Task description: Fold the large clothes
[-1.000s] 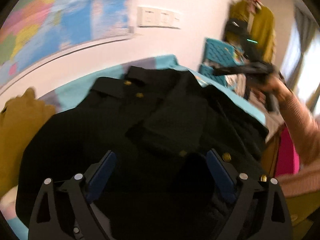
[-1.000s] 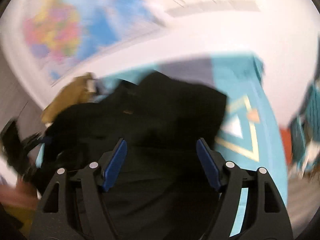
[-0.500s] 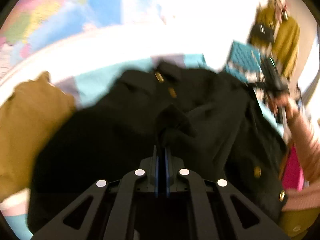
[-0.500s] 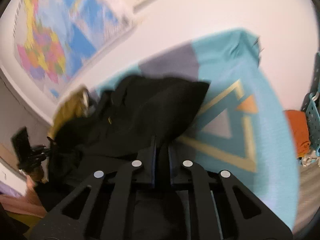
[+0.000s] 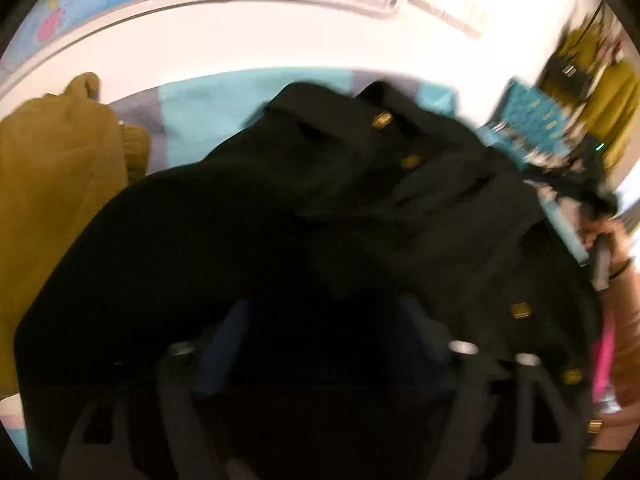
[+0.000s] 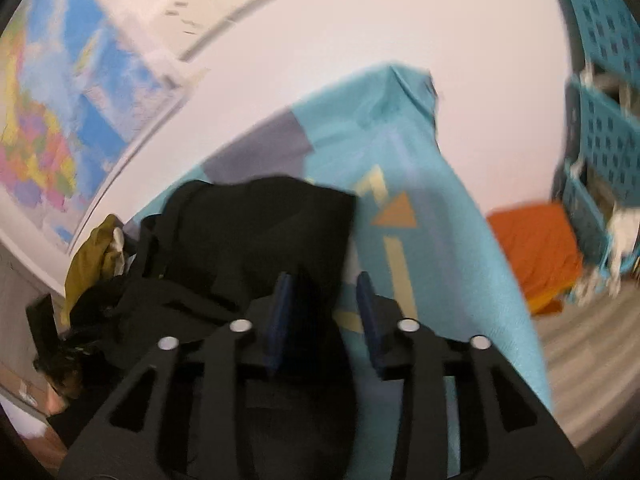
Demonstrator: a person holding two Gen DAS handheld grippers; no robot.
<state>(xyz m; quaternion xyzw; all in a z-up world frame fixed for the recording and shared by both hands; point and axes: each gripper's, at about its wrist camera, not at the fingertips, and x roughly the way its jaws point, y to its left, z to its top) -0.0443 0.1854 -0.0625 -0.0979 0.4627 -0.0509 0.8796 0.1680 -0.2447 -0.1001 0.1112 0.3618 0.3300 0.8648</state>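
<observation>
Both hand-held grippers reopening; black coat (image 5: 280, 240) bunched.

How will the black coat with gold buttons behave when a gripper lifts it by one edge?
The black coat lies in soft bumps and folds, so it will probably droop, not stay flat. Its thick-looking cloth suggests some weight. The gold buttons may swing or catch.

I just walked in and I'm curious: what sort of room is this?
Probably a room in a home: a black coat lies on a patterned teal cloth, a world map hangs on the wall, and teal baskets stand stacked nearby.
</observation>
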